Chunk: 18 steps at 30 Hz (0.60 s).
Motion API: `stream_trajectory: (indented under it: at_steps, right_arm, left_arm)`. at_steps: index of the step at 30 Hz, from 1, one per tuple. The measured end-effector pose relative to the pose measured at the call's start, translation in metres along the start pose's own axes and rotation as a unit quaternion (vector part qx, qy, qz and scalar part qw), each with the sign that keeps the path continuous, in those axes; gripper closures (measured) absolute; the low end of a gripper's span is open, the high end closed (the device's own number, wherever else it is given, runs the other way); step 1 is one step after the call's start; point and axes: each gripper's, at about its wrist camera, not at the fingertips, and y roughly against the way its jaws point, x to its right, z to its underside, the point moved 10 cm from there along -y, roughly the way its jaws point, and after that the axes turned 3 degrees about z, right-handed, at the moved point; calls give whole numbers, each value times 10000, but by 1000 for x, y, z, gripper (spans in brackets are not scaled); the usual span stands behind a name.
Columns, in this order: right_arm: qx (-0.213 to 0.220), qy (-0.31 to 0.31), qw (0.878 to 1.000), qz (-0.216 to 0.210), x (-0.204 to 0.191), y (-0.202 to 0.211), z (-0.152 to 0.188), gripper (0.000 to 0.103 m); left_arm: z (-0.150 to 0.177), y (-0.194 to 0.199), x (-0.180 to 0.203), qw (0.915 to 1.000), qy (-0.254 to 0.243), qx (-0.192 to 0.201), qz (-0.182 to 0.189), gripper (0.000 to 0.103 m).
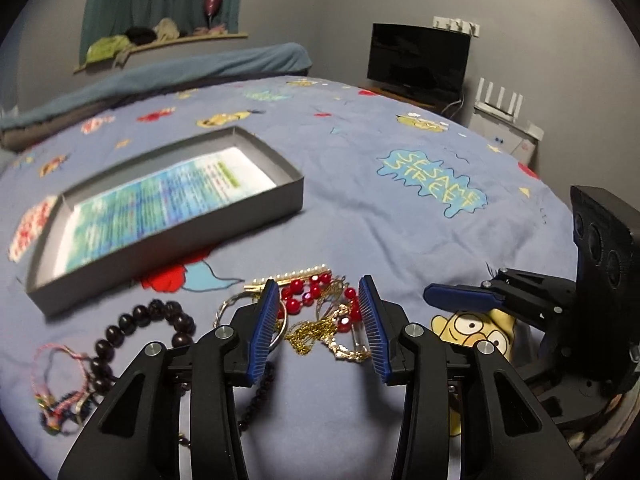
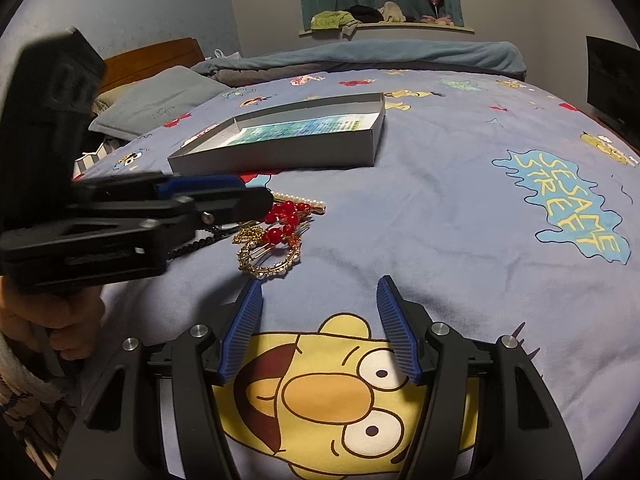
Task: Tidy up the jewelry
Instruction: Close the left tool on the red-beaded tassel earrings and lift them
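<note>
Tangled pile of red bead strands and gold chains [image 1: 320,312] lies on the blue cartoon-print bedspread [image 1: 400,208], near the front of the shallow grey cardboard box [image 1: 168,236]. Dark wooden bead bracelet [image 1: 148,332] sits just left of the pile. Your left gripper [image 1: 320,320] has fingers spread wide, straddling the pile, gripping nothing. Your right gripper [image 2: 320,320] is likewise spread, empty, over a yellow cartoon face [image 2: 340,392].

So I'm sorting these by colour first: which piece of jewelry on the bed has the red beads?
The red bead string, tangled with the gold chain between the left gripper fingers. The dark bead bracelet lies apart, nearly black.
</note>
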Motion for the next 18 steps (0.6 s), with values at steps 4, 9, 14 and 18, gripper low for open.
stream_trajectory:
  at_steps: [4,9,14,18]
  right_arm:
    - [19,-15,10000,-26,0,2,1,42]
    - [18,-28,10000,-54,0,2,3,42]
    - [33,-51,9999,-88,1,3,3,42]
    - [42,-55,9999,-100,2,2,3,42]
  left_arm:
    - [5,-15,-5,9997,21,-246,-26,60]
    - [7,-22,-2,9996,-57,-270,-7,61]
    - [7,-21,10,9994,-258,-238,71,62]
    - [10,-28,10,9989,-329,-327,-68,66]
